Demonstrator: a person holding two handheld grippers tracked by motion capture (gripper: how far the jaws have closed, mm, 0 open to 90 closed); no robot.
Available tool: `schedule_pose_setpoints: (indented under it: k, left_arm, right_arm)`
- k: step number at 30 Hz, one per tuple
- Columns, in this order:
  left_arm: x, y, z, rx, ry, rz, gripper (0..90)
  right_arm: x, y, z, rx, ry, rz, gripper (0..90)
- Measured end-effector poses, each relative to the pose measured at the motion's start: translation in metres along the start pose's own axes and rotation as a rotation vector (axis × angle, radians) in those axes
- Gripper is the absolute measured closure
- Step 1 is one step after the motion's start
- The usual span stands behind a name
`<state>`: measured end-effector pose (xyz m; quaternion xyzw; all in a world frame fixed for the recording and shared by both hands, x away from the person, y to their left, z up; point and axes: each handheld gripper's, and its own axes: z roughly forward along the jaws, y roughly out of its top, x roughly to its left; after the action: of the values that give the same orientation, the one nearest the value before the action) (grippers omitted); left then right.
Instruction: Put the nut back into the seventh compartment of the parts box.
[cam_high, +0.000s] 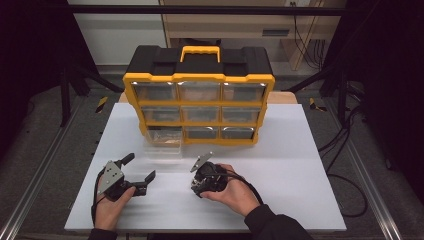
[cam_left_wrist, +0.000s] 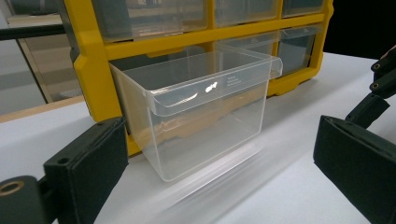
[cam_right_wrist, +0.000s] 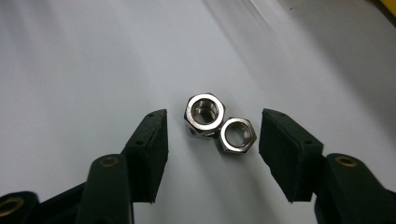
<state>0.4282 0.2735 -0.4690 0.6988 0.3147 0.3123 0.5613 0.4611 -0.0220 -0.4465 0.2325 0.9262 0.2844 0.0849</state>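
A cabinet (cam_high: 199, 95) stands at the table's (cam_high: 300, 150) far edge, a drawer (cam_high: 163, 142) pulled out before its left end, two nuts (cam_right_wrist: 219, 123) touching nearer the front.

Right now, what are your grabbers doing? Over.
Both grippers open. Right gripper fingers straddle two shiny steel hex nuts, not touching. Left gripper faces clear plastic drawer. Nothing in the way.

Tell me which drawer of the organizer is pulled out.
The clear bottom-left drawer: it juts onto the white table, while the organizer's eight other drawers sit flush.
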Motion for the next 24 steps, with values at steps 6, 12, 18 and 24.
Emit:
schedule_pose_setpoints:
  k: [6,12,18,24]
  left_arm:
    - [0.0,0.0,0.0,0.001,-0.003,0.005,2.9]
    - [0.001,0.0,0.0,0.0,-0.001,0.004,2.9]
    - [0.001,0.0,0.001,0.002,-0.001,0.004,2.9]
    - [0.001,0.0,0.0,0.002,0.004,0.004,3.0]
  right_arm:
    - [0.001,0.008,-0.002,0.024,0.011,0.008,51.8]
    - [0.004,0.015,0.002,0.064,0.037,0.052,55.2]
    - [0.004,0.019,0.003,0.08,0.039,0.075,57.2]
    - [0.004,0.023,0.007,0.108,0.025,0.032,59.3]
